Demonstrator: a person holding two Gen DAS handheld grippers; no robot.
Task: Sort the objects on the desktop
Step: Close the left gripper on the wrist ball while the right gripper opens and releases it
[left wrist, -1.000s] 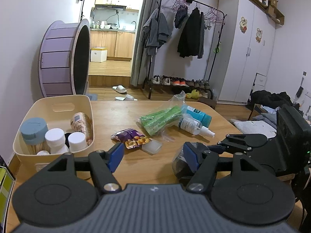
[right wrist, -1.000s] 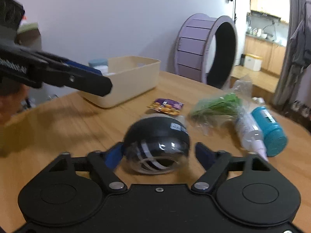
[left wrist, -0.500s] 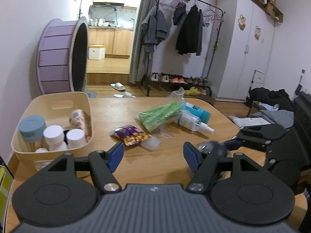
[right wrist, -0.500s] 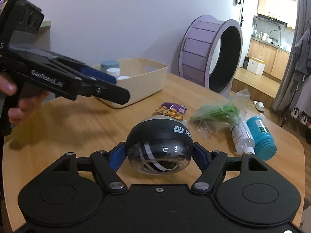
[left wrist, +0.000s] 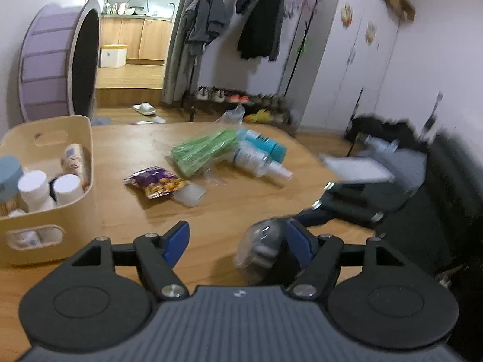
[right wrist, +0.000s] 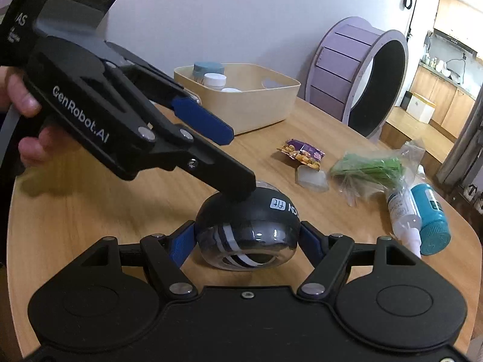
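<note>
The right claw [right wrist: 247, 238] holds a black gyro wrist ball [right wrist: 249, 235] by its two sides, just above the wooden counter [right wrist: 90, 211], with both blue pads pressed on its round shell. The left claw [right wrist: 238, 163] is opening; one finger hangs over the top of the ball, and its pads do not press on it. I judge the ball hard, smooth, rather heavy and slippery, so the widest middle band is the safest place to take.
</note>
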